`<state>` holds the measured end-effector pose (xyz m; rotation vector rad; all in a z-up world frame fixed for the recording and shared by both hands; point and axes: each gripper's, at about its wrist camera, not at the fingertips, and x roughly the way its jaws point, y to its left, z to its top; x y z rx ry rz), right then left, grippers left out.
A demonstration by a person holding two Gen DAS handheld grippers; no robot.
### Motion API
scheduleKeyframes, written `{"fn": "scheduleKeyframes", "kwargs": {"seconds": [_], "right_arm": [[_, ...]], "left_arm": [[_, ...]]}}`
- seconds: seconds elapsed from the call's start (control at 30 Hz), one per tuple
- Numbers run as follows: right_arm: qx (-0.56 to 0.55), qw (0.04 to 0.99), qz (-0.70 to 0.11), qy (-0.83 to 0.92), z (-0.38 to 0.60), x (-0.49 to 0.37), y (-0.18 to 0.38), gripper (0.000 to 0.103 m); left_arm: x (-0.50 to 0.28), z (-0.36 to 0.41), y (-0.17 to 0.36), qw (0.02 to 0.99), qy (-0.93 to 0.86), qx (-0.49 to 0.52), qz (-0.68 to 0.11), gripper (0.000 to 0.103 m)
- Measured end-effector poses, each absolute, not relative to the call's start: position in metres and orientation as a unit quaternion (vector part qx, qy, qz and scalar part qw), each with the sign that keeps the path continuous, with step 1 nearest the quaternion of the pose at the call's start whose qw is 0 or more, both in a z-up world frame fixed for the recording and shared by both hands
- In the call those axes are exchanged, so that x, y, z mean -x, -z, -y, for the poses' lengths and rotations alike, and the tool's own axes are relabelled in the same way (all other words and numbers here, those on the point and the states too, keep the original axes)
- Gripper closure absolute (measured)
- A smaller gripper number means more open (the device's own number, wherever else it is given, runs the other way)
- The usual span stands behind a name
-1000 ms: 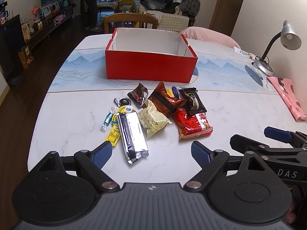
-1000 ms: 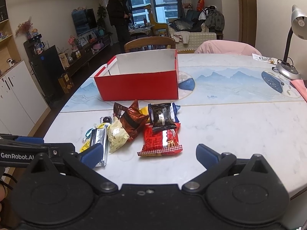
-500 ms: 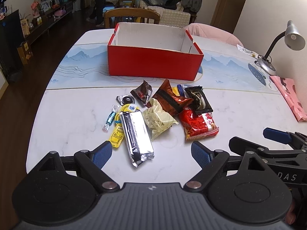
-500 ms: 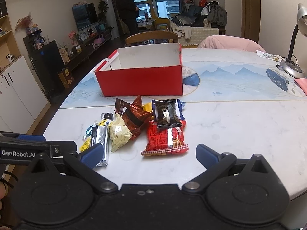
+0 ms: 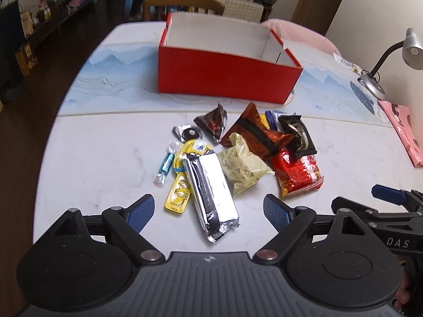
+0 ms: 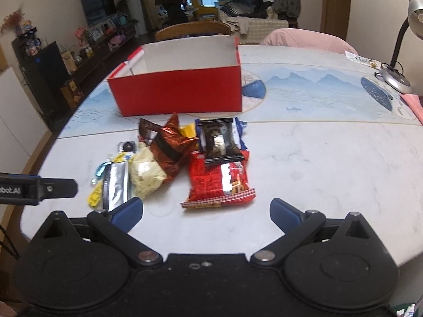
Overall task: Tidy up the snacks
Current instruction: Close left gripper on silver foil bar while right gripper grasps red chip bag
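Both grippers hang low over the near edge of the table (image 5: 92, 158), side by side and level. The left gripper (image 5: 208, 208) has its blue-padded fingers (image 5: 140, 211) spread wide, nothing between them. The right gripper (image 6: 206, 211) is spread just as wide and also empty. At the lower right of the left view, fingertips of a hand (image 5: 400, 289) show behind the right gripper's body.
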<state>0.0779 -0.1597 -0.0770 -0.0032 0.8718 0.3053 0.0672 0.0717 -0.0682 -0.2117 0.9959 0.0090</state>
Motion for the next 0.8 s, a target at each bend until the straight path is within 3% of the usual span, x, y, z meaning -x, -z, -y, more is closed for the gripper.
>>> {"fn": "scheduleKeyframes", "kwargs": {"seconds": [0.53, 0.67, 0.8], "right_arm": [[0.038, 0.874, -0.463, -0.141, 0.143, -0.146, 0.126, 0.005], [0.051, 0.864, -0.478, -0.152, 0.141, -0.162, 0.137, 0.007], [0.055, 0.852, -0.492, -0.167, 0.138, -0.173, 0.145, 0.008]], "left_arm": [[-0.115, -0.074, 0.123, 0.835, -0.013, 0.106, -0.539, 0.014], [-0.126, -0.066, 0.132, 0.827, -0.023, 0.098, -0.553, 0.027], [-0.135, -0.055, 0.140, 0.818, -0.032, 0.084, -0.568, 0.029]]}}
